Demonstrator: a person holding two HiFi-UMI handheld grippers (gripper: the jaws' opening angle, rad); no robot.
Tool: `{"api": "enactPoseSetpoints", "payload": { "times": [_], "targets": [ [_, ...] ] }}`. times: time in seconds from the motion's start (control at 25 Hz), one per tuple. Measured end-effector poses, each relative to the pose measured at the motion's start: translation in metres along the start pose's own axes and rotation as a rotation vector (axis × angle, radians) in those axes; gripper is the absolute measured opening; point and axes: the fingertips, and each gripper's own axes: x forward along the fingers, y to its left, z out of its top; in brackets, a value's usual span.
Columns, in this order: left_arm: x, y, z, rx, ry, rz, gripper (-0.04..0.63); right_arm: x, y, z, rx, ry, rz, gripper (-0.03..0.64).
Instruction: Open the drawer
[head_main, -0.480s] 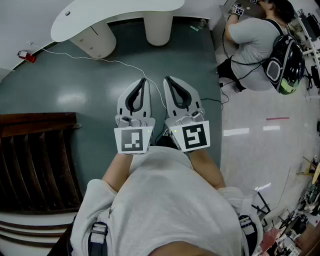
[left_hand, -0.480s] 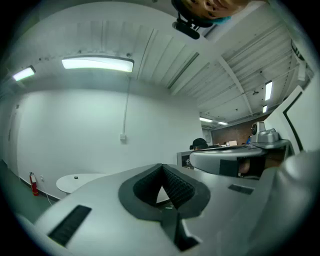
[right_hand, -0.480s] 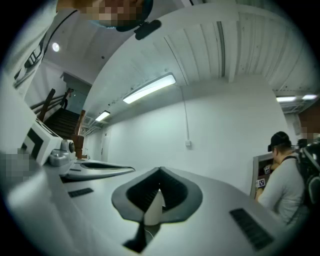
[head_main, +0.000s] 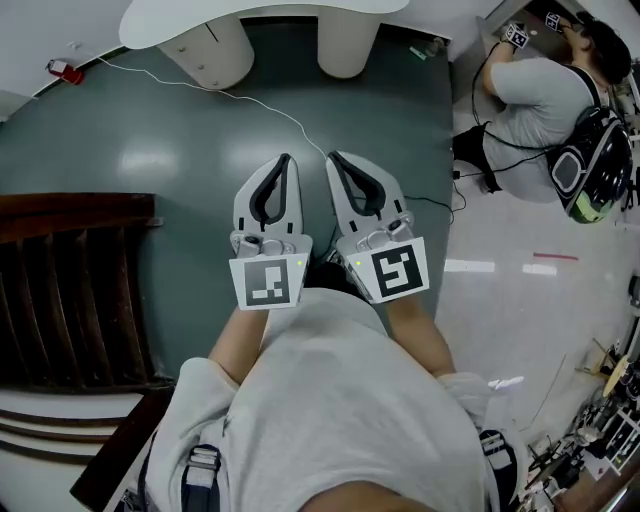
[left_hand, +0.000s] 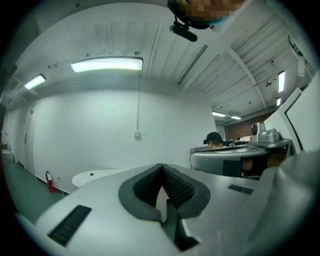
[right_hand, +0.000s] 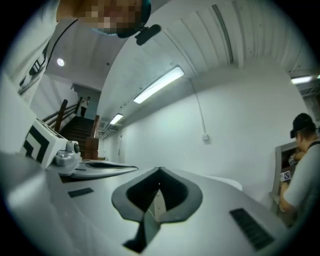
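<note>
No drawer shows in any view. My left gripper (head_main: 286, 158) and right gripper (head_main: 332, 157) are held side by side in front of my chest, level, over the dark green floor (head_main: 150, 160). Both are shut with nothing in them: each pair of grey ribbed pads meets at the tip and leaves only the oval hollow behind it. In the left gripper view the left gripper (left_hand: 161, 167) faces a white wall, with the right gripper's body (left_hand: 240, 160) beside it. In the right gripper view the right gripper (right_hand: 160, 171) points at the same wall, the left gripper's body (right_hand: 95, 170) at its left.
A white table (head_main: 260, 15) on round legs stands ahead, and a white cable (head_main: 250, 100) runs across the floor toward me. Dark wooden stairs (head_main: 70, 290) are at my left, and a red extinguisher (head_main: 62, 70) stands by the wall. Another person (head_main: 540, 90) crouches at the far right.
The table, the cable and the other person have slid rightward and up in the head view. Both grippers keep their place side by side and stay shut.
</note>
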Motion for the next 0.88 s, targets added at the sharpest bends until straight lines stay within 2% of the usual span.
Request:
{"api": "enactPoseSetpoints", "payload": {
  "times": [0.28, 0.56, 0.72, 0.88],
  "targets": [
    [-0.002, 0.082, -0.007, -0.002, 0.007, 0.131, 0.006, 0.078, 0.043, 0.004, -0.019, -0.009, 0.123, 0.014],
    [-0.032, 0.198, -0.022, -0.013, 0.037, 0.331, 0.006, 0.168, 0.131, -0.004, -0.006, 0.0, 0.332, 0.014],
    [-0.042, 0.242, -0.035, -0.041, 0.048, 0.369, 0.006, 0.204, 0.164, -0.014, -0.016, 0.029, 0.376, 0.014],
    [-0.041, 0.268, -0.04, -0.069, 0.042, 0.352, 0.006, 0.23, 0.181, -0.015, -0.022, 0.049, 0.369, 0.014]
  ]
}}
